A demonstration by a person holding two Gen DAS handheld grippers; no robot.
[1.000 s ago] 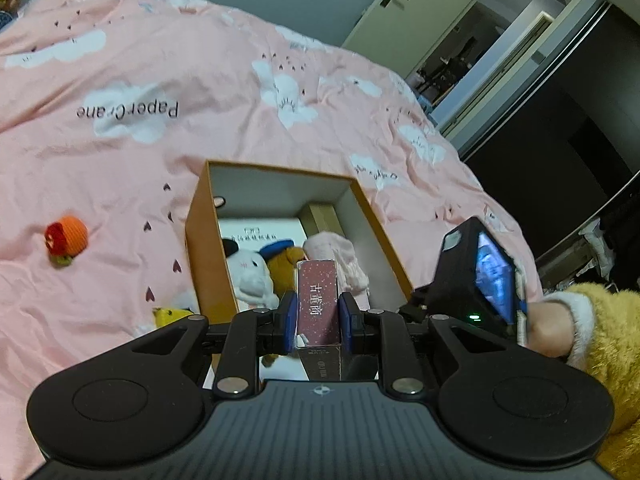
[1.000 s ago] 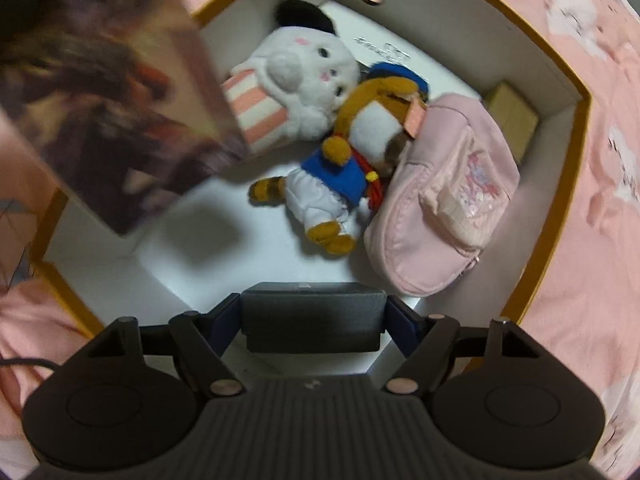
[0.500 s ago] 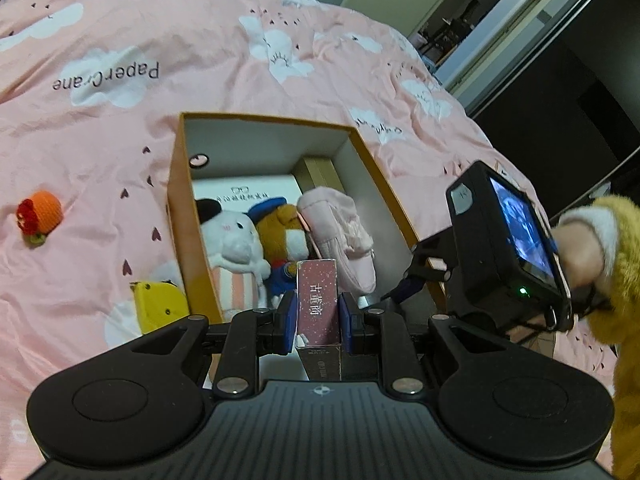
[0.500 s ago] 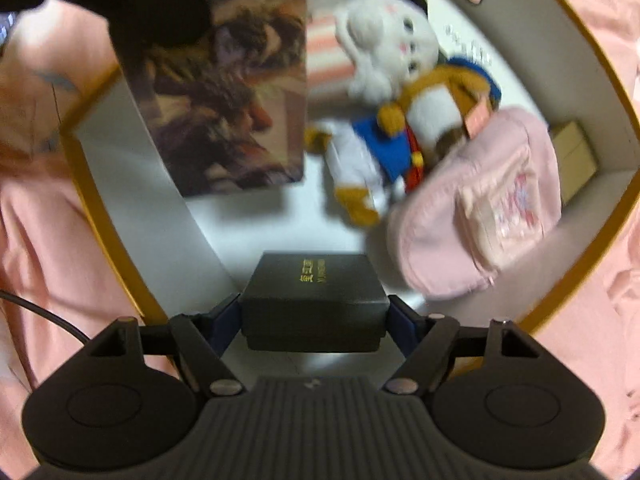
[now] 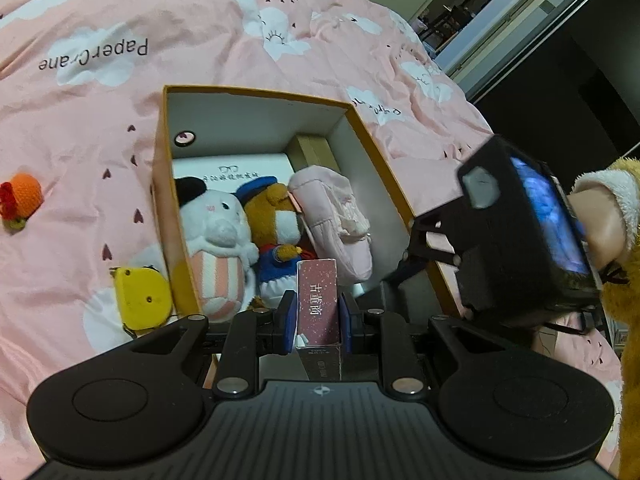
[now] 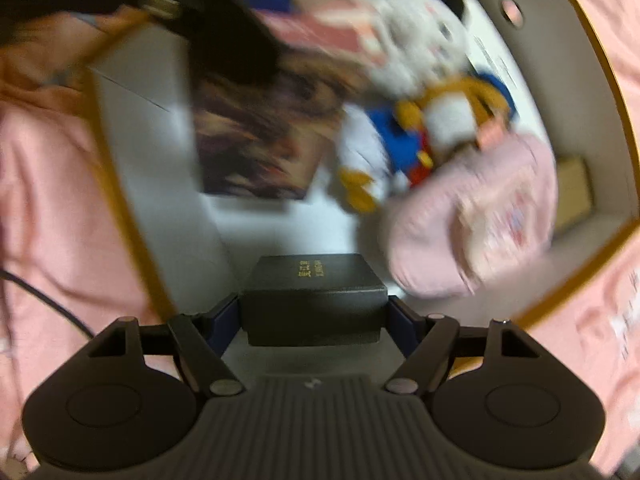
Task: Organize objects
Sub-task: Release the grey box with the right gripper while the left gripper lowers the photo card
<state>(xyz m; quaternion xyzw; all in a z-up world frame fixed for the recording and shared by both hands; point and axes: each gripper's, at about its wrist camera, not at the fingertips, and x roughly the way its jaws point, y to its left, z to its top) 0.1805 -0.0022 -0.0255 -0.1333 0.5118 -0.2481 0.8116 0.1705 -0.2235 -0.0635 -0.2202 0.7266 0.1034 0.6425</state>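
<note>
Orange-walled storage box (image 5: 162,200) lies open on the pink bed cover (image 5: 100,120), and both grippers hang over its near end. Left gripper (image 5: 318,316) has its jaws narrow, clamped on a slim maroon carton (image 5: 318,300) with white characters; in the right wrist view that carton's broad printed face (image 6: 256,140) hangs over the box's near left corner, blurred. Right gripper (image 6: 314,312) has its jaws wide, pressed on the two sides of a black box (image 6: 314,280) with gold lettering, low over the box's near wall. A hand in a fuzzy yellow sleeve (image 5: 600,216) carries it.

Inside the box, a white plush with a black ear (image 5: 212,220) lies along the left wall, a brown plush in blue cap and clothes (image 5: 276,224) beside it, touching, and a pink pouch (image 5: 332,216) leans along the right side. A small tan box (image 5: 314,150) sits in the far right corner, a white sheet (image 5: 232,168) under the toys.

On the bed, a yellow item (image 5: 140,300) lies just outside the left wall, and an orange crocheted toy (image 5: 20,200) farther left.
</note>
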